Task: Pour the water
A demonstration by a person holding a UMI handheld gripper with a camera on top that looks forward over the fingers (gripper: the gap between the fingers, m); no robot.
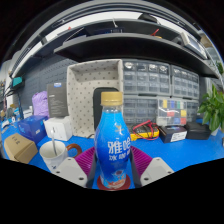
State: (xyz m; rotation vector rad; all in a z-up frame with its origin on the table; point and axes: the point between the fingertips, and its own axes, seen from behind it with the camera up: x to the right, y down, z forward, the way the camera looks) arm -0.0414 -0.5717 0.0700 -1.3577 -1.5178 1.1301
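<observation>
A blue plastic bottle (112, 145) with a yellow cap and white Chinese lettering stands upright between my fingers. My gripper (112, 172) is shut on the bottle, with the magenta pads (86, 160) pressing its lower body from both sides. A white cup (53, 151) with a dark rim sits on the blue table (190, 150), just left of the left finger. The bottle's base is hidden below the fingers.
A white box (59, 128) and a blue box (31, 127) stand at the left, with a tan box (18, 147) nearer. Behind the bottle are a black chair (100, 103) and a pegboard. A green plant (213, 108) and small items (172, 125) are at the right.
</observation>
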